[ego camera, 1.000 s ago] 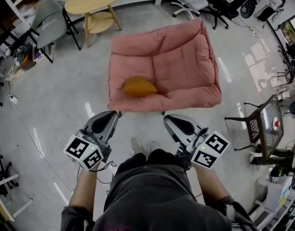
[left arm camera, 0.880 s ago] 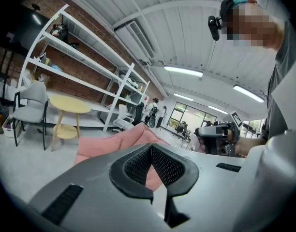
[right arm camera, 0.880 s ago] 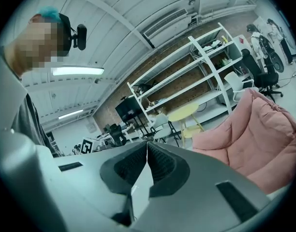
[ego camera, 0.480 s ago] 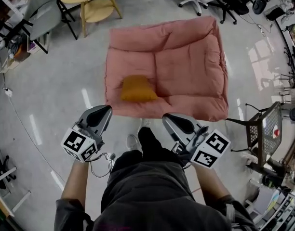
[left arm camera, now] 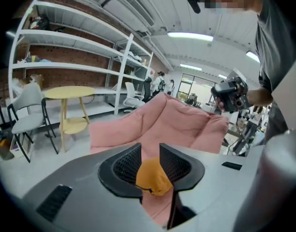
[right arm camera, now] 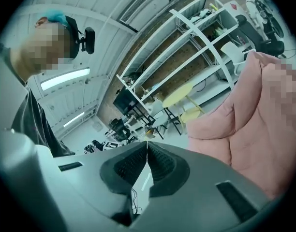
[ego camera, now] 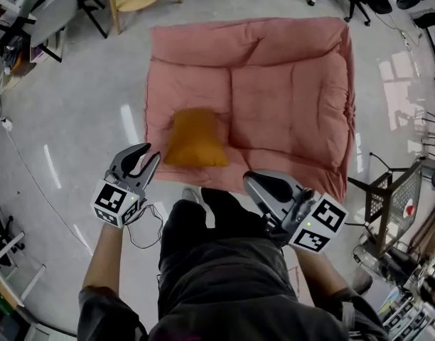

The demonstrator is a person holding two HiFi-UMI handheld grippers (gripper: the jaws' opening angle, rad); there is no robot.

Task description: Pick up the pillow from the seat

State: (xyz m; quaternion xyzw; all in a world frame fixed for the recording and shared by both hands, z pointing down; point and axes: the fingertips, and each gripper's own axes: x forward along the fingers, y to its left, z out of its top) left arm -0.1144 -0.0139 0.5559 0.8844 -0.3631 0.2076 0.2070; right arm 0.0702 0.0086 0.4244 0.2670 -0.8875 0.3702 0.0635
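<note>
Pillow (ego camera: 196, 139) on seat (ego camera: 288, 84) — left gripper (ego camera: 151, 155) jaws opening, barely apart, empty; right gripper (ego camera: 250, 179) closed, empty — narrow gap may shove it.

The head view looked steeply down on the pink quilted fabric seat (ego camera: 274, 98) in its upper half, which both low, forward-facing gripper views shared.
</note>
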